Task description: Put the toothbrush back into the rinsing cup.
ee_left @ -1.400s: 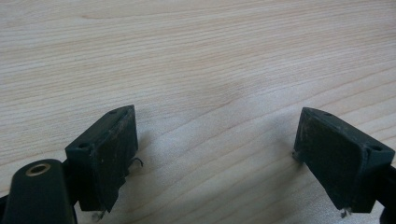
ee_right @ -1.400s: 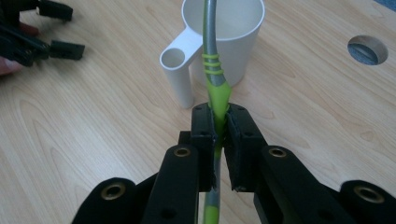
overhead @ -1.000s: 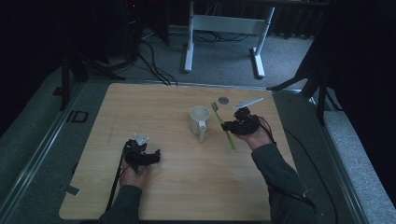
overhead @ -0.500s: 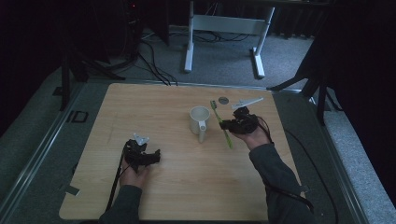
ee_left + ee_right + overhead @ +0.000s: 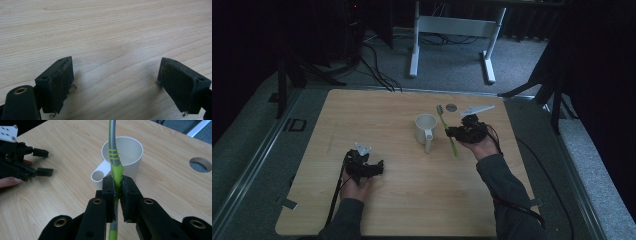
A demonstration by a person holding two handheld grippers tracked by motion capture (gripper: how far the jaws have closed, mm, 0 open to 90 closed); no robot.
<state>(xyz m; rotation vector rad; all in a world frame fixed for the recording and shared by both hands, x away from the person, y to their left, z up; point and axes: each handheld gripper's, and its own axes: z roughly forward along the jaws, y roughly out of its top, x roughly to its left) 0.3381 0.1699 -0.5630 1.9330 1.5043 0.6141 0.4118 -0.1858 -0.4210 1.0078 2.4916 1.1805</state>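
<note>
A green toothbrush (image 5: 115,167) is being pinched by the right gripper (image 5: 117,192) just beside the white mug (image 5: 426,131). Well apart from the mug, the left gripper (image 5: 115,82) is being held spread over the counter (image 5: 377,115).

The left gripper (image 5: 115,85) is holding its two black jaws wide apart, one rising at the lower left of the frame and the other at the lower right, with nothing lying between them. A pale wooden table (image 5: 105,30) is filling the rest of the frame, its grain running across. The jaw tips are seemingly hovering just over the wood, though contact is hard to judge.
</note>
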